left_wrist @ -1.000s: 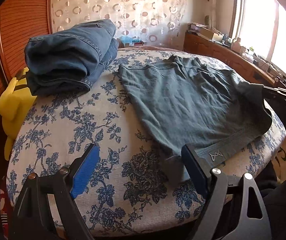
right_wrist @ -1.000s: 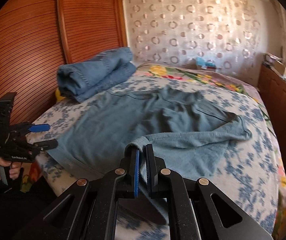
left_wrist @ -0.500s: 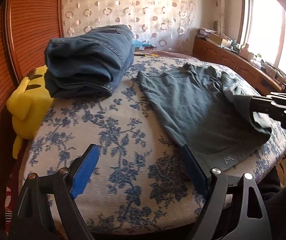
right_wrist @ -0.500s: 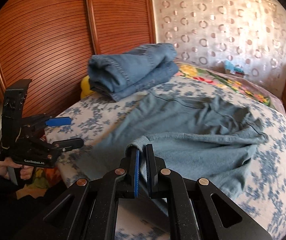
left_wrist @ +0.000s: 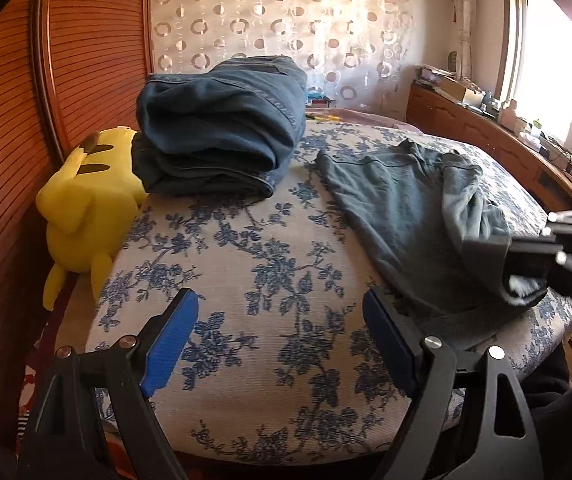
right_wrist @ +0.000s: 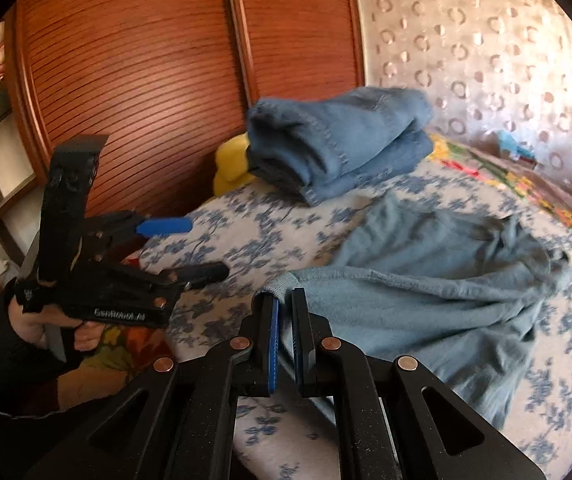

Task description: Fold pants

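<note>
Grey-green pants (left_wrist: 402,216) lie on the flowered bed, partly folded over themselves; they also show in the right wrist view (right_wrist: 438,292). My right gripper (right_wrist: 284,300) is shut on a ribbed cuff of the pants and holds it up over the near part of the garment. It also shows at the right edge of the left wrist view (left_wrist: 526,256). My left gripper (left_wrist: 281,332) is open and empty over bare bed, left of the pants. It appears in the right wrist view (right_wrist: 189,248) too.
Folded blue jeans (left_wrist: 217,136) sit at the far left of the bed (left_wrist: 245,248), next to a yellow plush toy (left_wrist: 85,204). A slatted wooden wardrobe (right_wrist: 145,60) runs along the left. A cluttered wooden counter (left_wrist: 498,136) stands under the window on the right.
My right gripper has carried the cuff leftward across the pants, folding the fabric over. My left gripper has drifted left, away from the waistband, still open.
</note>
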Tool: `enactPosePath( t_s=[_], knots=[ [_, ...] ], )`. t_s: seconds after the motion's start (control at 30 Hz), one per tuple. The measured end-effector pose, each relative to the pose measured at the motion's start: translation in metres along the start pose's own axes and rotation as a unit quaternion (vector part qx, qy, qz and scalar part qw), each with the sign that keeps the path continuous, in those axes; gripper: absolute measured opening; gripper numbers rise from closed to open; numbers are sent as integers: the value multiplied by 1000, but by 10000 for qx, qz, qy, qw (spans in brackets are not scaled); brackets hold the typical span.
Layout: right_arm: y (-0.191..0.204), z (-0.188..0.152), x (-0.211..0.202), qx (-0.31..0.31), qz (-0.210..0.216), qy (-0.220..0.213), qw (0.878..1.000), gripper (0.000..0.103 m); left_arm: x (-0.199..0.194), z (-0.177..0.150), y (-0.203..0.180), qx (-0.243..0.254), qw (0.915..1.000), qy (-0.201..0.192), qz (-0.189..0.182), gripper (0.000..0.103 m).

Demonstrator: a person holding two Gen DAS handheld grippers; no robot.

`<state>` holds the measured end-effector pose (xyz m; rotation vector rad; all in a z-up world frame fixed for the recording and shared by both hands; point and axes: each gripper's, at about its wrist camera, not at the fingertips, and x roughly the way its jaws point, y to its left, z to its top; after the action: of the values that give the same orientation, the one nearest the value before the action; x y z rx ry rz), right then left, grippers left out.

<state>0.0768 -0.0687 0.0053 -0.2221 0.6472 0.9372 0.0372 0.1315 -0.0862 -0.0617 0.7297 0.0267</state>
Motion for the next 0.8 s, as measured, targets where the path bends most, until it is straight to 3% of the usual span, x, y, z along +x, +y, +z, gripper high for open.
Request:
enactPosePath(
  t_s=[0.23,0.47,0.8],
  knots=[
    [-10,-12,21,58,74,529,9986,7,2,-3,-1,3,10000,37,-16,85],
    [-2,-11,21,-80,94,800,9967,33,3,-3,-8,48,10000,41,-63,85],
    [-25,-20,-36,266,-376,236,9987,34,0,3,-18,115,9998,-28,-174,85]
  ],
)
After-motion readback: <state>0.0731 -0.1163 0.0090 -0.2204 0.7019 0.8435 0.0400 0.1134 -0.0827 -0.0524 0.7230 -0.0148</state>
